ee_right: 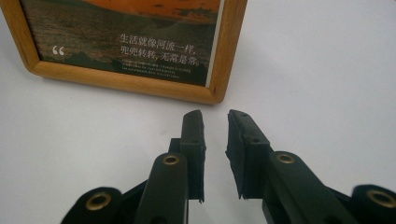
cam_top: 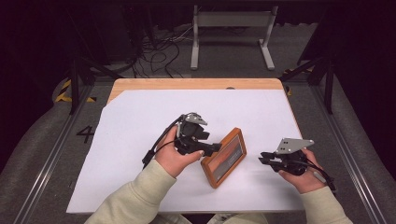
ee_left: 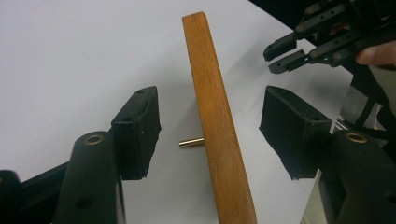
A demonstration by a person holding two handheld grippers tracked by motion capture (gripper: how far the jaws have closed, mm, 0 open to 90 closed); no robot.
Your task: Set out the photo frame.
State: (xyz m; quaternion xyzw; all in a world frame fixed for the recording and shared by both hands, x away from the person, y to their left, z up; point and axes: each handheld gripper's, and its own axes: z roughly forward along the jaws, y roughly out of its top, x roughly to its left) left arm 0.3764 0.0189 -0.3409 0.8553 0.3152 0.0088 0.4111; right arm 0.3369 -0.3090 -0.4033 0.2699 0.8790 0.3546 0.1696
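Note:
A wooden picture frame [cam_top: 225,154] stands tilted on the white sheet [cam_top: 140,121], propped by a brass peg [ee_left: 191,142] at its back. It holds an orange and dark print with white text [ee_right: 159,46]. My left gripper [cam_top: 215,148] is open at the frame's left edge. In the left gripper view the frame [ee_left: 219,140] is edge-on between the jaws of my left gripper [ee_left: 210,100], touching neither. My right gripper [cam_top: 262,157] points at the frame from the right, a short way off. Its jaws stand slightly open and hold nothing [ee_right: 214,115], just below the frame's corner [ee_right: 212,95].
The white sheet covers a wooden table whose far edge [cam_top: 187,84] shows. A metal stand [cam_top: 231,28] and loose cables [cam_top: 159,51] lie on the floor beyond. Bare sheet spreads to the left and behind the frame.

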